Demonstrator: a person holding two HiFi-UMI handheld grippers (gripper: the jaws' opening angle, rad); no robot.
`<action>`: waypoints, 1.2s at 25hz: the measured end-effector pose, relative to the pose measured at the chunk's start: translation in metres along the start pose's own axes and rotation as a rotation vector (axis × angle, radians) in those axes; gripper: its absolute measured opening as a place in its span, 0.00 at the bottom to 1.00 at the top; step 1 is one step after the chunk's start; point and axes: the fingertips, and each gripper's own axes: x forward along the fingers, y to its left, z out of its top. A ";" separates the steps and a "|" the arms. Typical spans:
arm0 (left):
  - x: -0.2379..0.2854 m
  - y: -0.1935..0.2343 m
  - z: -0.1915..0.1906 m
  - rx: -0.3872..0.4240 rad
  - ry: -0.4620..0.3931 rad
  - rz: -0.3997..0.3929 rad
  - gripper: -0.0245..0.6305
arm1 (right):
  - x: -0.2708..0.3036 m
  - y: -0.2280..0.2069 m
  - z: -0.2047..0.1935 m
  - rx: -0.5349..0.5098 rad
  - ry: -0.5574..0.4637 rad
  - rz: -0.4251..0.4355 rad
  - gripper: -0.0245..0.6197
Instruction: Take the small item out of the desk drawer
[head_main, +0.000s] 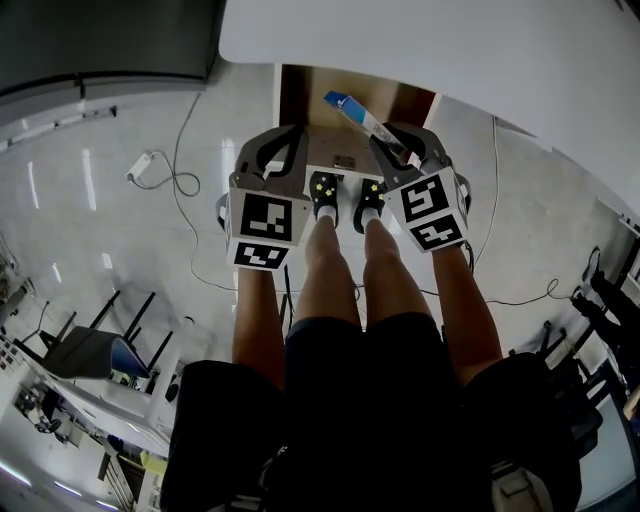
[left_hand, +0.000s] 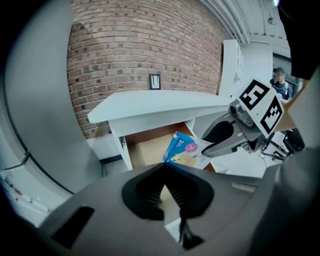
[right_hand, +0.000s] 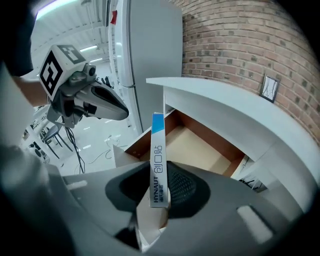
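My right tongs (right_hand: 159, 192) are clenched on the box (right_hand: 157, 160), a thin blue-and-white carton gripped by its lower end across its flat faces. Its narrow printed edge faces the right gripper camera. Its long axis runs straight out along the tongs toward 12 o'clock in that view, blue end farthest out.

My left tongs (left_hand: 167, 192) are closed tight with nothing between them. From there the box shows at about 1 o'clock, just beyond the tips, with the right tongs coming in from 3 o'clock.

In the head view the box juts from the right tongs toward 10 o'clock, over the open drawer (head_main: 345, 100). The drawer sits at 12 o'clock from both tongs, pulled out from under the white bench (head_main: 450, 50). What I can see of its brown floor looks bare.

I judge the box is already out of the drawer, so the right hand, the only one on it, carries the next move. The free blue end leads toward the bench edge, so I would draw back along the box's length, toward 6 o'clock.
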 end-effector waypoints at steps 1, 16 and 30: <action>-0.004 -0.001 0.003 -0.002 -0.001 0.001 0.04 | -0.006 0.001 0.002 0.013 -0.011 -0.003 0.20; -0.058 -0.012 0.044 -0.049 -0.059 0.011 0.04 | -0.071 0.005 0.030 0.068 -0.108 -0.025 0.20; -0.093 -0.024 0.084 -0.061 -0.119 0.027 0.04 | -0.123 0.002 0.048 0.091 -0.178 -0.054 0.20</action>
